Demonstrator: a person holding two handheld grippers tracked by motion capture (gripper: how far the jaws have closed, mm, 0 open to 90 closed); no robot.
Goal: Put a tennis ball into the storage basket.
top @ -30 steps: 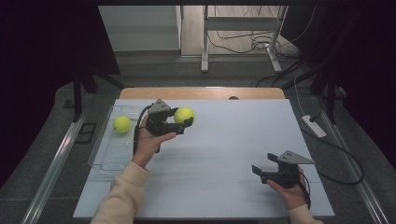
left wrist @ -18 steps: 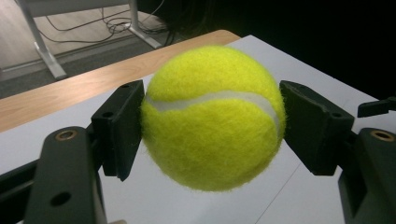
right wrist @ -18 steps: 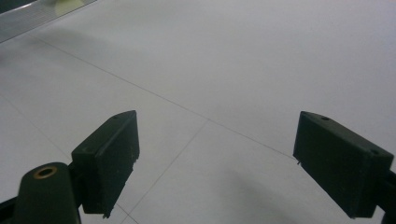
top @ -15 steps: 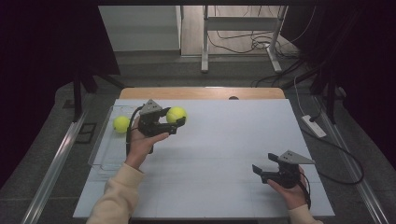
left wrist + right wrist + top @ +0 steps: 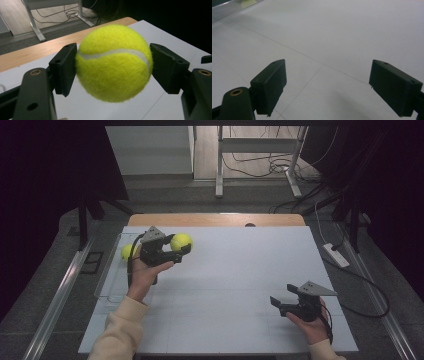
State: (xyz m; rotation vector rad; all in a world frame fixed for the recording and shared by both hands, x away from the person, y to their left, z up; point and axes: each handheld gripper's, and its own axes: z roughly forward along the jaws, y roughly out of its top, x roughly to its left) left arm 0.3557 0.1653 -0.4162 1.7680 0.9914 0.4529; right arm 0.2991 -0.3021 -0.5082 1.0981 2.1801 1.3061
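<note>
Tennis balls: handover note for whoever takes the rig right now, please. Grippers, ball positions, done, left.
Left gripper: shut on one tennis ball, held clear above the white table, beside the clear tray at the table's left edge.
Right gripper: open, nothing between the jaws, low over the table's near right part.
Second tennis ball: in the clear tray, at its far end.
Done: one ball gripped and lifted.
Left: probably to carry the held ball over the tray and release it beside the other one; the direction is a guess.
</note>
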